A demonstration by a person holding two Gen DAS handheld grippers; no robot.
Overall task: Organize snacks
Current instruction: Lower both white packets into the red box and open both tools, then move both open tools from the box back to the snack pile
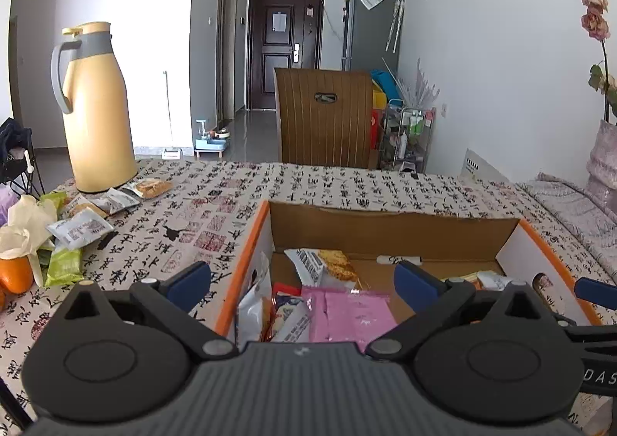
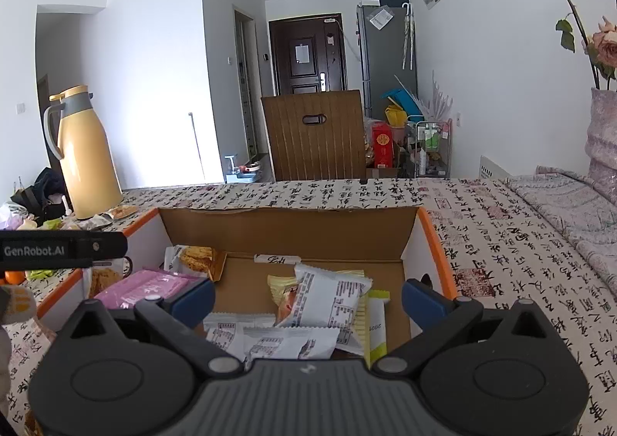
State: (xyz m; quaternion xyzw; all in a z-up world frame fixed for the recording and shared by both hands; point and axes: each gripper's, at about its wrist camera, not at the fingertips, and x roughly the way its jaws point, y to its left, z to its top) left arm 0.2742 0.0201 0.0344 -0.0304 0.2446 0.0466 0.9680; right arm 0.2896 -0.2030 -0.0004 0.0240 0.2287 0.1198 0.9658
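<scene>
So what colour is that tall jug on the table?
Pale yellow jug, with a grey collar and handle; clearest in the left wrist view.

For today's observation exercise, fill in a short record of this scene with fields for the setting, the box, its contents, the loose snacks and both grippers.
setting: table under a cloth printed with calligraphy
box: open cardboard box, orange-edged
contents: pink packet on the left side, white packets on the right side
loose snacks: small pile on the cloth by the yellow thermos jug
left gripper: open, fingers empty, over the box
right gripper: open, fingers empty, over the box
</scene>
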